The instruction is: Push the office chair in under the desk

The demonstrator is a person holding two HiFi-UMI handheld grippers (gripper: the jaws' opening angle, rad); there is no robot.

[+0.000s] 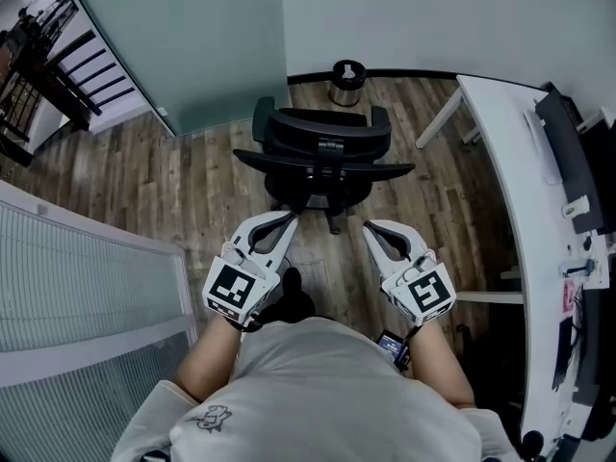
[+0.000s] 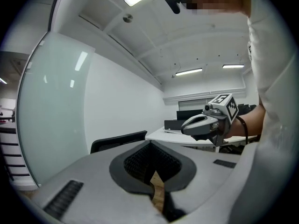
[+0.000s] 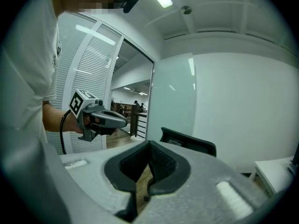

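A black office chair (image 1: 321, 152) stands on the wood floor, its back toward me; its backrest top also shows in the left gripper view as the chair (image 2: 117, 141) and in the right gripper view as the chair (image 3: 189, 142). The white desk (image 1: 500, 162) runs along the right side. My left gripper (image 1: 291, 218) is shut and empty, its tips just short of the chair's backrest on the left. My right gripper (image 1: 369, 227) is shut and empty too, a little further from the backrest on the right. Both point at the chair, side by side.
A black round bin (image 1: 346, 82) stands against the far wall behind the chair. A frosted glass partition (image 1: 183, 37) rises at the back left and a slatted white panel (image 1: 77, 277) at my left. Monitors and a keyboard (image 1: 544, 147) lie on the desk.
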